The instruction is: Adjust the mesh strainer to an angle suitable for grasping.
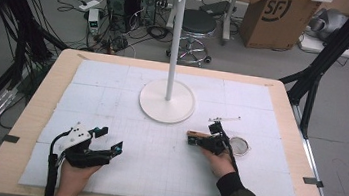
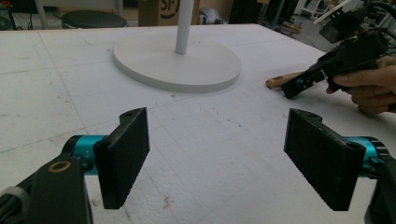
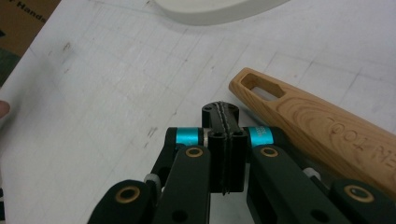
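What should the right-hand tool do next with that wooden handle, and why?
Probably open its jaws first. The right gripper is shut on nothing, with the wooden handle lying flat on the table just beside it, so it cannot take the handle until the jaws part.

Soft, even indoor light, no harsh glare anywhere

High view's a bit low-res and mushy, with only a faint shadow round the white stand base (image 1: 167,102) on the pale table (image 1: 23,125). Left gripper view is the sharpest up close, background stool goes soft, and the table edge bows slightly. Right gripper view is grainy, sharp on the wooden handle (image 3: 317,121), soft and warped toward the top corners.
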A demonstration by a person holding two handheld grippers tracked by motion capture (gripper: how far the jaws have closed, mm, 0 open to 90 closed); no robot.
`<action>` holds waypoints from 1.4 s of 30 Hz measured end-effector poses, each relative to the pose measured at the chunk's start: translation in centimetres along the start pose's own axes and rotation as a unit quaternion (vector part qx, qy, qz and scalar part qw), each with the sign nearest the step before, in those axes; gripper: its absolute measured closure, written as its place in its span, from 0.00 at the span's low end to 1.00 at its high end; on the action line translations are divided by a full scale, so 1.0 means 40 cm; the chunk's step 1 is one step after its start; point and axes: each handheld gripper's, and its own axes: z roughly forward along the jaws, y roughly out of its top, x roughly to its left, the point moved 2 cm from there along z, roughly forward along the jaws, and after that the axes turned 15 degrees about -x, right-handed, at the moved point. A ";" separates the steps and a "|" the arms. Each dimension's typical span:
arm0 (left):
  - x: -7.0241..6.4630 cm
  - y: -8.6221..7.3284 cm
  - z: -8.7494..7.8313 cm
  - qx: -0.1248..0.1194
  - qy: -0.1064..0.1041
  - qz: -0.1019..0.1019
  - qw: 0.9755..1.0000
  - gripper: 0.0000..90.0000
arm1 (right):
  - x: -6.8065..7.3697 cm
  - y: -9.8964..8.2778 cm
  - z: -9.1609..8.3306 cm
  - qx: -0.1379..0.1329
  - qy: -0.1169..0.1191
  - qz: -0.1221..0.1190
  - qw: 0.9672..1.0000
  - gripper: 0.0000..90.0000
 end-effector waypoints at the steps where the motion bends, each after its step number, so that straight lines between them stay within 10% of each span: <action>1: 0.000 0.000 0.000 0.000 -0.001 -0.001 1.000 0.25 | -0.002 0.002 0.002 -0.004 -0.003 0.002 1.000 1.00; 37: 0.007 0.000 0.001 -0.002 -0.001 -0.003 1.000 0.25 | -0.048 0.056 0.036 -0.040 -0.059 0.015 0.997 1.00; 42: 0.023 0.006 0.002 -0.007 -0.002 -0.001 1.000 0.25 | -0.043 0.055 0.022 -0.038 -0.038 0.022 0.998 0.90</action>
